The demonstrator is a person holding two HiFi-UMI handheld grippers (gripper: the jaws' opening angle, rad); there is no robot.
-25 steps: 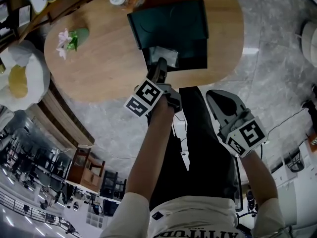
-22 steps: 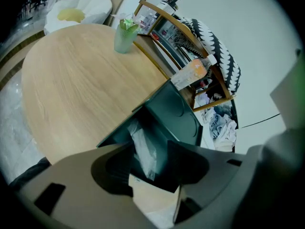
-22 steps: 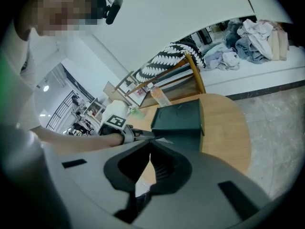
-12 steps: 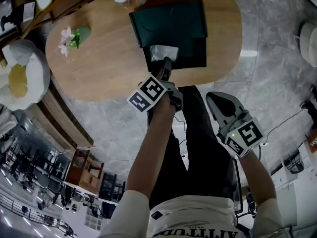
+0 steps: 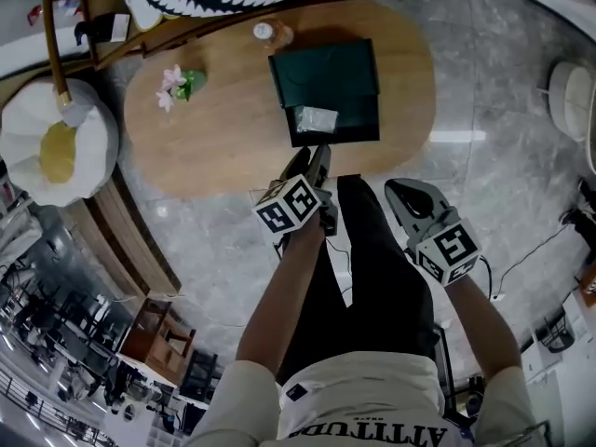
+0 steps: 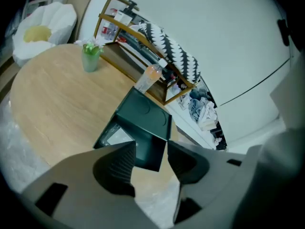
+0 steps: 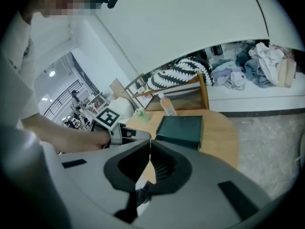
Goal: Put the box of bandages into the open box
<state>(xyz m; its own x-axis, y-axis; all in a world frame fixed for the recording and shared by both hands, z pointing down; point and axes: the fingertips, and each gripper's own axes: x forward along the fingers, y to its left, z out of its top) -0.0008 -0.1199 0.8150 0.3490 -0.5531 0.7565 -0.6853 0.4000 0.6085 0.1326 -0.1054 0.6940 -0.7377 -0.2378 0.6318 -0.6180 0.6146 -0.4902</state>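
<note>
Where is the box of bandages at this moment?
In the head view, the box of bandages lies inside the dark green open box on the wooden table, toward its left side, just beyond the empty left hand-held gripper.

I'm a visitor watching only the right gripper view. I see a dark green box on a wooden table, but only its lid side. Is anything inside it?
Observer: Yes. The head view shows the box of bandages, a pale packet, lying in the open box.
Operator: Is the other hand-held gripper holding something?
Observer: No. The left gripper view shows the left hand-held gripper with its jaws apart and nothing between them.
Operator: Where is it?
Observer: In the head view it sits just in front of the open box, above the table near its front edge.
</note>
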